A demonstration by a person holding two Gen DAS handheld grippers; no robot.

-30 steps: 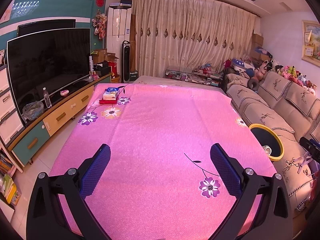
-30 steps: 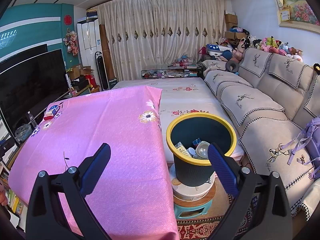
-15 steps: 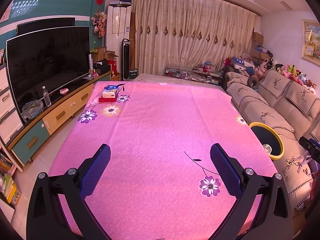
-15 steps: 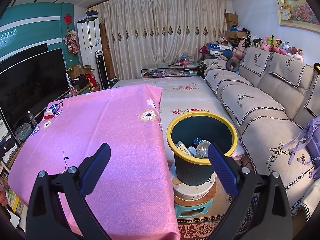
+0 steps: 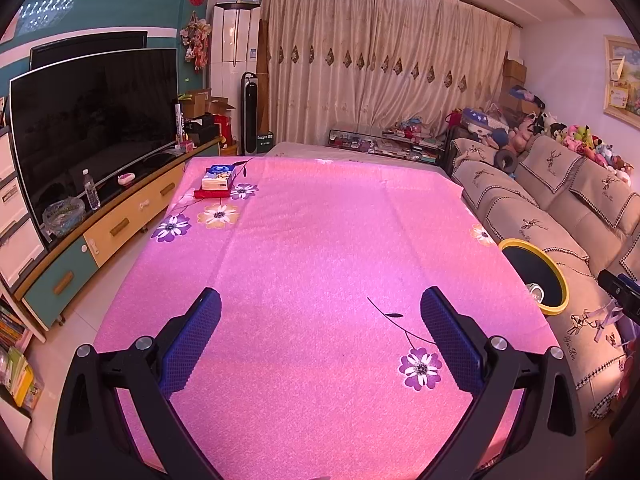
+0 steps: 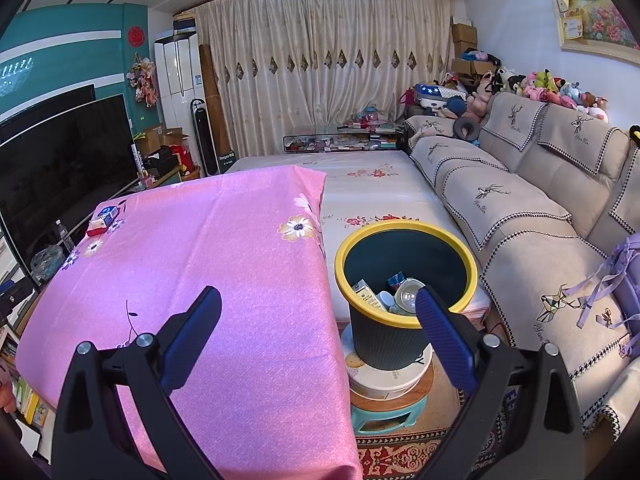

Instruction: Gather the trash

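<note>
A dark bin with a yellow rim stands on a stool right of the table; several pieces of trash lie inside it, among them a carton and a can. The same bin shows at the right edge of the left wrist view. My right gripper hangs open over the table's right edge, its right finger in front of the bin. My left gripper is open above the pink flowered tablecloth, nothing between its fingers. At the far left corner of the table sits a small stack of boxes.
A beige sofa runs along the right side. A TV on a low cabinet lines the left wall. A patterned rug lies under the stool. Curtains close off the far end.
Both views have shifted only slightly; the left gripper has drifted a little over the cloth. Both grippers stay open and empty.
</note>
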